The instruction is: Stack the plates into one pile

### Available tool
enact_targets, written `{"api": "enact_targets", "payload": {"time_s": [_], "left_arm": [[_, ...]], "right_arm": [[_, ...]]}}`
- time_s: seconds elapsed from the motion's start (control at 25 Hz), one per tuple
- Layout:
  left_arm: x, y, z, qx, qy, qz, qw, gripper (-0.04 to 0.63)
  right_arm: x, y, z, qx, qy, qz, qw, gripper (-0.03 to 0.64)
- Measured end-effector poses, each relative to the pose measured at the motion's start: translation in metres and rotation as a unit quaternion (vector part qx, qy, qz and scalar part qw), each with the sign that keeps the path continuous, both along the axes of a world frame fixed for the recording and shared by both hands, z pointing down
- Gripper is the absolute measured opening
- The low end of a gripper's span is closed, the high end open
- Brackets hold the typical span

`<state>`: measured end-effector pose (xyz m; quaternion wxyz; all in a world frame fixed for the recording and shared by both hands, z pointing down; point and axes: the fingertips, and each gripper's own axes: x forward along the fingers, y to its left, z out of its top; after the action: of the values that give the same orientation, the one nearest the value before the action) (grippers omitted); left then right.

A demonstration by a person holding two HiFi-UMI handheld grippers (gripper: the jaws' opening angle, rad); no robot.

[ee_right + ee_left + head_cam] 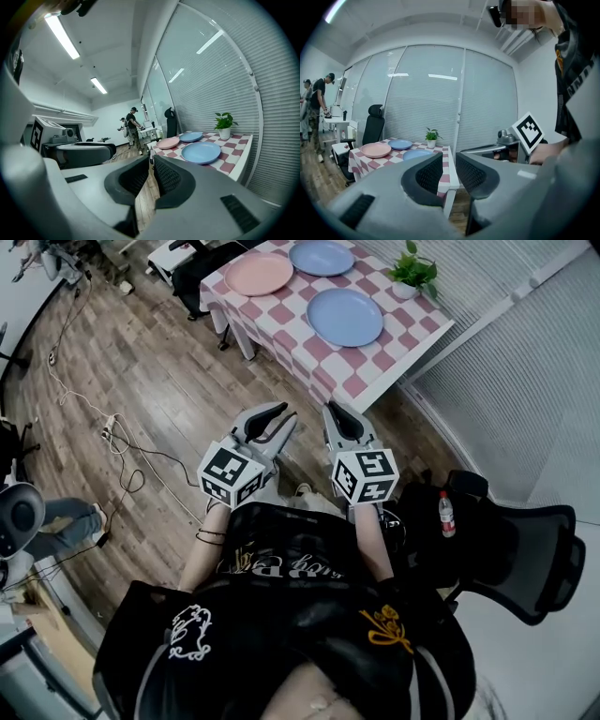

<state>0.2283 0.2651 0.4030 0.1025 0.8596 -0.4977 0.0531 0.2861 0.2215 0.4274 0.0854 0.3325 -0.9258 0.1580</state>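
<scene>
Three plates lie apart on a pink-and-white checked table (375, 371): a pink plate (259, 274), a far blue plate (321, 257) and a near blue plate (345, 316). Both grippers are held side by side in the air well short of the table, pointing toward it. My left gripper (281, 412) is shut and holds nothing. My right gripper (336, 412) is also shut and holds nothing. The left gripper view shows its jaws (449, 171) drawn close, with the pink plate (375, 149) and the blue plates (417, 153) beyond. In the right gripper view the jaws (151, 174) nearly meet, left of the near blue plate (201, 152).
A small potted plant (412, 276) stands at the table's corner by the blinds. A black office chair (506, 549) and a bottle (447, 514) are at my right. Cables (122, 456) trail over the wooden floor at left. Another black chair (202, 268) is behind the table. People (132, 126) stand far off.
</scene>
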Motion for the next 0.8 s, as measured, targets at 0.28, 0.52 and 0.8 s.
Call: {"api": "enact_targets", "payload": {"time_s": [0.28, 0.52, 0.8], "left_arm": [[-0.039, -0.038, 0.012, -0.002, -0.012, 0.015, 0.9998, 0.084], [-0.097, -0.098, 0.002, 0.01, -0.005, 0.046, 0.9989, 0.084], [-0.163, -0.161, 0.006, 0.003, 0.009, 0.089, 0.996, 0.085]], "right_arm": [[-0.035, -0.039, 0.007, -0.001, 0.007, 0.011, 1.0, 0.037], [-0.087, -0.095, 0.009, -0.009, 0.014, 0.045, 0.999, 0.037], [-0.142, -0.158, 0.02, -0.028, 0.023, 0.099, 0.994, 0.037]]}}
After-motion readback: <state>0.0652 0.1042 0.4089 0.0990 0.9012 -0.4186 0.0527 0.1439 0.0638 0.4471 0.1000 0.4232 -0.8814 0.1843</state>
